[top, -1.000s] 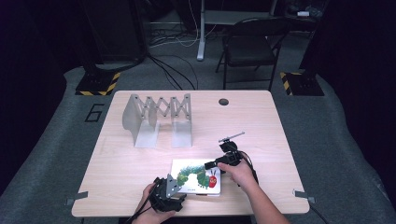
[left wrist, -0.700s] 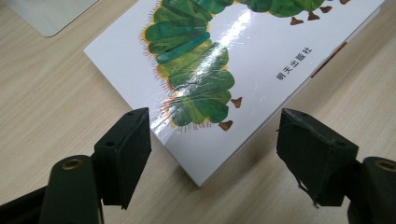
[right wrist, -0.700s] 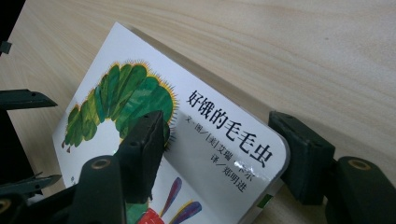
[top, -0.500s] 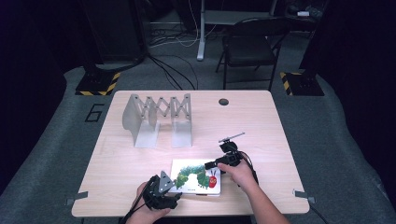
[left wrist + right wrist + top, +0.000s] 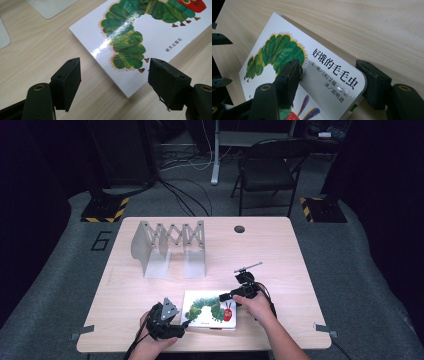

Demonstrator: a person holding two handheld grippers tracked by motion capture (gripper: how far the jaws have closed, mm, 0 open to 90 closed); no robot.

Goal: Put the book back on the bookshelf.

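A white picture book (image 5: pixel 210 309) with a green caterpillar on its cover lies near the table's front edge. My right gripper (image 5: pixel 228 296) holds its far right corner. In the right gripper view the book (image 5: pixel 287 50) sits between the jaws of the right gripper (image 5: pixel 328 66), one pad on the cover and the other against the edge by the rounded corner. My left gripper (image 5: pixel 183 319) stands just off the book's left front corner. In the left gripper view the left gripper (image 5: pixel 113 67) is open, with the book's (image 5: pixel 140 32) corner a little ahead of the pads and untouched.
A grey metal expanding rack (image 5: pixel 167 245) stands at the back left of the wooden table (image 5: pixel 280 250); one of its base plates (image 5: pixel 50 5) lies close to the book. A round cable hole (image 5: pixel 239 228) is near the far edge. A folding chair (image 5: pixel 270 170) stands behind the table.
My left gripper has drawn back to the left, away from the book's corner. The book and the right gripper have stayed where they were.
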